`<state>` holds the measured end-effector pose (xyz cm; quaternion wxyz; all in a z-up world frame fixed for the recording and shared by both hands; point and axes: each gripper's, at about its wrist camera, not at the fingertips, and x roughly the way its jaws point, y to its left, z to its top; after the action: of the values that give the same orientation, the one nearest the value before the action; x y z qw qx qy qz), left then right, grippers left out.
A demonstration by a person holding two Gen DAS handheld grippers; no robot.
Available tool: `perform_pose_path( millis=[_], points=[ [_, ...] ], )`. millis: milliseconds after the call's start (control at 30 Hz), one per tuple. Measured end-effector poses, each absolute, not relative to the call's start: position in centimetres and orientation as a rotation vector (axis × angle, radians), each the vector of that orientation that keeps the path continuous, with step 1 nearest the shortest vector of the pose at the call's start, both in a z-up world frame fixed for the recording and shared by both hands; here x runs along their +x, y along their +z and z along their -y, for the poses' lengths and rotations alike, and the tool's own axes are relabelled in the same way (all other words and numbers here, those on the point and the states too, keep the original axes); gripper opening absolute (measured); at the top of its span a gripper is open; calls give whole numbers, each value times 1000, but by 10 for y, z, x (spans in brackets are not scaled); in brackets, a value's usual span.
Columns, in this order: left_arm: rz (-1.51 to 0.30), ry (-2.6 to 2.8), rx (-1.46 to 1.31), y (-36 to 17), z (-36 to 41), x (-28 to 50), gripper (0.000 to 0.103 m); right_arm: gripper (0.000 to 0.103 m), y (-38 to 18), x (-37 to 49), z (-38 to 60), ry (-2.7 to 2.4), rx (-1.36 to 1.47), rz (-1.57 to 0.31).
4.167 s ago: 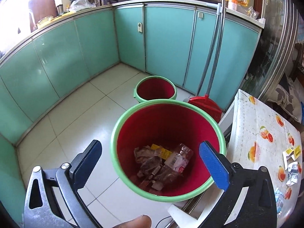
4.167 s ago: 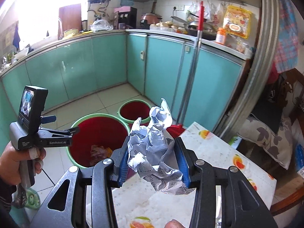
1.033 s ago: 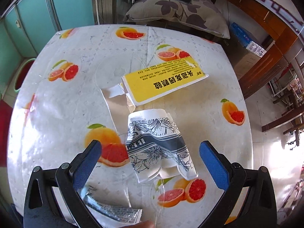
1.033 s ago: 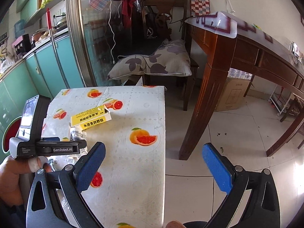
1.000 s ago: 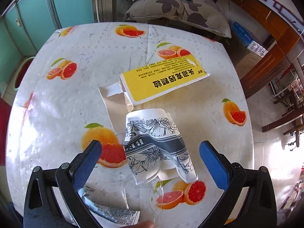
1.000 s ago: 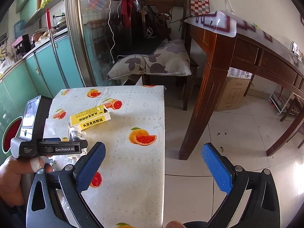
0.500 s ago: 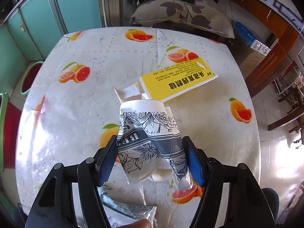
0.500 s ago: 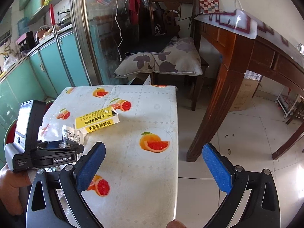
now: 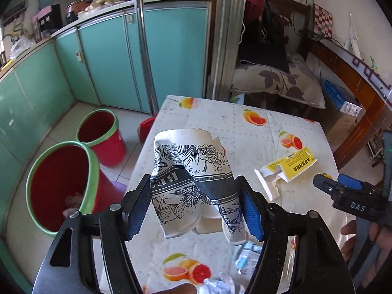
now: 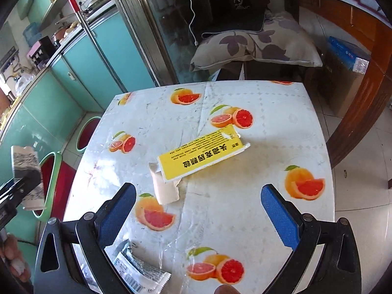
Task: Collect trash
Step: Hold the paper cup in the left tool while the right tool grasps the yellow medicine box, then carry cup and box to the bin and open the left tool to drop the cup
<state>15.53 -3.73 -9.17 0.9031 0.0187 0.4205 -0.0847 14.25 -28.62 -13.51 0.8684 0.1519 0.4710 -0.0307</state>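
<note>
Only one crushed cup [image 9: 193,183] (left gripper [image 9: 193,208]), two buckets [image 9: 98,132].

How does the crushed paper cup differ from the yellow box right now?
The paper cup is white with black flower print; the yellow box is bright yellow with black text. The cup is clamped in the left gripper, lifted off the table; the box lies flat there, its end flap torn open. Both are cast-off packaging.

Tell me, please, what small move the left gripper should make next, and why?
Probably swing left to above the nearer red bin: the left gripper is shut on the crushed paper cup, lifted off the table, and that bin stands open beside it.
</note>
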Motion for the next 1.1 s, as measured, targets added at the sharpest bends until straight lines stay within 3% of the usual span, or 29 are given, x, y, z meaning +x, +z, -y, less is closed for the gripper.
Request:
perform_pose_path(
  millis=[400, 633, 667, 733, 767, 1100],
  points=[
    [-837, -143, -59, -91, -31, 148, 68, 102, -179, 219, 281, -301, 631, -1084],
    [-831, -131, -83, -96, -47, 148, 68, 101, -193, 241, 278, -363, 574, -1133],
    [-831, -131, -86, -97, -48, 148, 68, 97, -194, 241, 278, -359, 564, -1134],
    [-835, -131, -95, -99, -51, 149, 68, 43, -196, 241, 276, -370, 511, -1150],
    [-835, -131, -99, -100, -51, 149, 68, 37, -198, 241, 276, -354, 505, -1153],
    [-814, -135, -103, -94, -53, 146, 68, 33, -167, 216, 268, -255, 347, -1067]
  ],
)
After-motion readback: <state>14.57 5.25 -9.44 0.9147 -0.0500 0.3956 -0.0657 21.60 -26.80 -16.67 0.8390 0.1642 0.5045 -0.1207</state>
